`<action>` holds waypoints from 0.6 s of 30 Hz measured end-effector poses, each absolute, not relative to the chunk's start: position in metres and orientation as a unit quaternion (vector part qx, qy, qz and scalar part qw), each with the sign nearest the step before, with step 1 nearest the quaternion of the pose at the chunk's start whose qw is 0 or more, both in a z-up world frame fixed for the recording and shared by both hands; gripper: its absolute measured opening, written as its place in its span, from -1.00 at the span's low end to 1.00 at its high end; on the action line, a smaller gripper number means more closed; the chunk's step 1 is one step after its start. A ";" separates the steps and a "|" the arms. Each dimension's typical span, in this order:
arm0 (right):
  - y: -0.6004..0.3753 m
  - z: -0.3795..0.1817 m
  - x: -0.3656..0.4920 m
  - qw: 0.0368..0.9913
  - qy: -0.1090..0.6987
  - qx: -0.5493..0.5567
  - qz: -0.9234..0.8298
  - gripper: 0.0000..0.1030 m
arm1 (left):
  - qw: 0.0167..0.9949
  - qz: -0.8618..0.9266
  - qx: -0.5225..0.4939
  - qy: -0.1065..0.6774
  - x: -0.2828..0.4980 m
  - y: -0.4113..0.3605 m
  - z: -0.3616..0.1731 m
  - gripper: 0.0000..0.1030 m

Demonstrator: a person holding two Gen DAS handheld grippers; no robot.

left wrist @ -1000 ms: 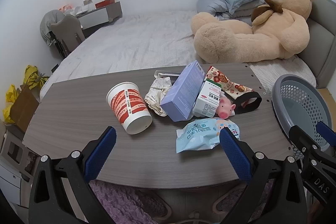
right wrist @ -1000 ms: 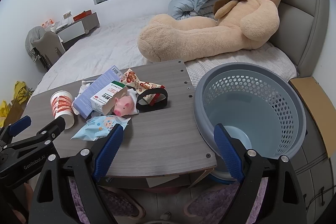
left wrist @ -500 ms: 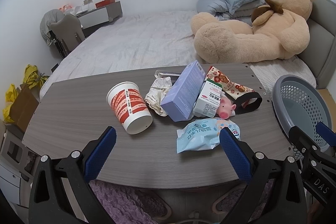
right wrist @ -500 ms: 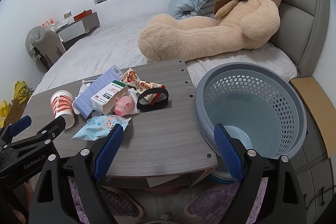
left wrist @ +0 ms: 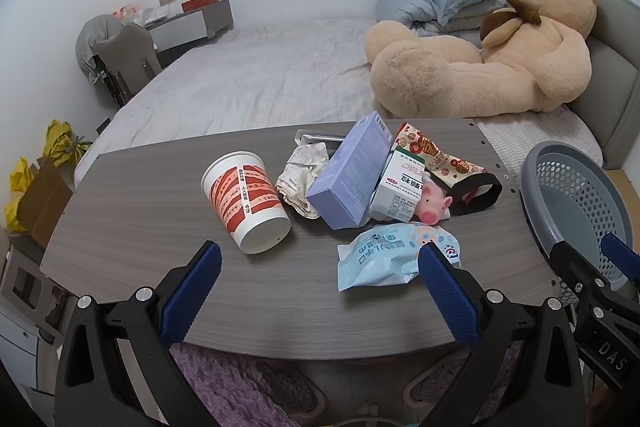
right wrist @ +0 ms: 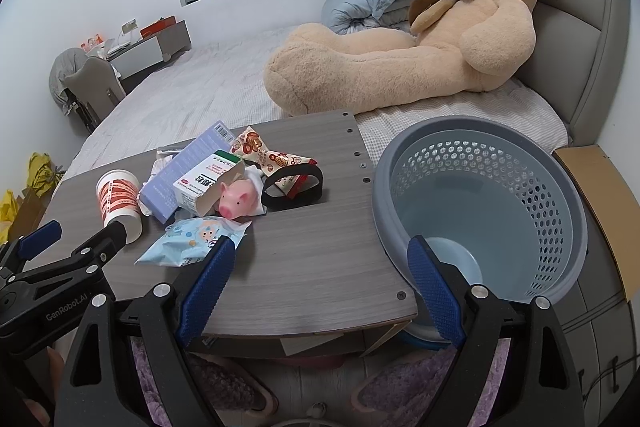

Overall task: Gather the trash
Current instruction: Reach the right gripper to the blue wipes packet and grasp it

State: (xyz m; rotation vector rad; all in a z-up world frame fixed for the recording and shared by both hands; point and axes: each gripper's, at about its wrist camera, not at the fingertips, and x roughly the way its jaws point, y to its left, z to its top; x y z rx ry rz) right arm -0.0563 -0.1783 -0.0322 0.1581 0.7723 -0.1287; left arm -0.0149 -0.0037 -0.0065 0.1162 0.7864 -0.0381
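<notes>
Trash lies on a grey wooden table [left wrist: 140, 195]: a red-and-white paper cup [left wrist: 246, 201] on its side, crumpled paper [left wrist: 302, 179], a lavender box [left wrist: 352, 171], a white medicine carton [left wrist: 398, 187], a pink pig toy [left wrist: 434, 205], a red-patterned snack wrapper [left wrist: 436, 155], a black band [left wrist: 478, 193] and a light blue wipes packet [left wrist: 394, 255]. A grey perforated basket [right wrist: 484, 203] stands right of the table. My left gripper [left wrist: 320, 267] is open, near the front edge, facing the cup and packet. My right gripper [right wrist: 320, 263] is open, near the table's front right corner.
A bed with a large teddy bear [right wrist: 400, 43] and pillows lies behind the table. A cardboard box [right wrist: 596, 203] sits right of the basket. A purple rug [left wrist: 240, 387] lies under the table. A chair and desk [left wrist: 132, 43] stand at the far left.
</notes>
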 end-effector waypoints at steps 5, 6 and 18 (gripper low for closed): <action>-0.178 -0.036 -0.053 0.920 0.380 0.083 -0.051 0.63 | 0.921 -0.013 0.057 0.386 -0.011 0.001 -0.011 0.88; -0.179 -0.036 -0.052 0.920 0.380 0.085 -0.047 0.63 | 0.921 -0.009 0.057 0.386 -0.011 0.004 -0.013 0.88; -0.153 -0.057 -0.030 0.908 0.408 0.087 0.038 0.63 | 0.909 0.044 0.043 0.412 -0.004 0.062 -0.037 0.88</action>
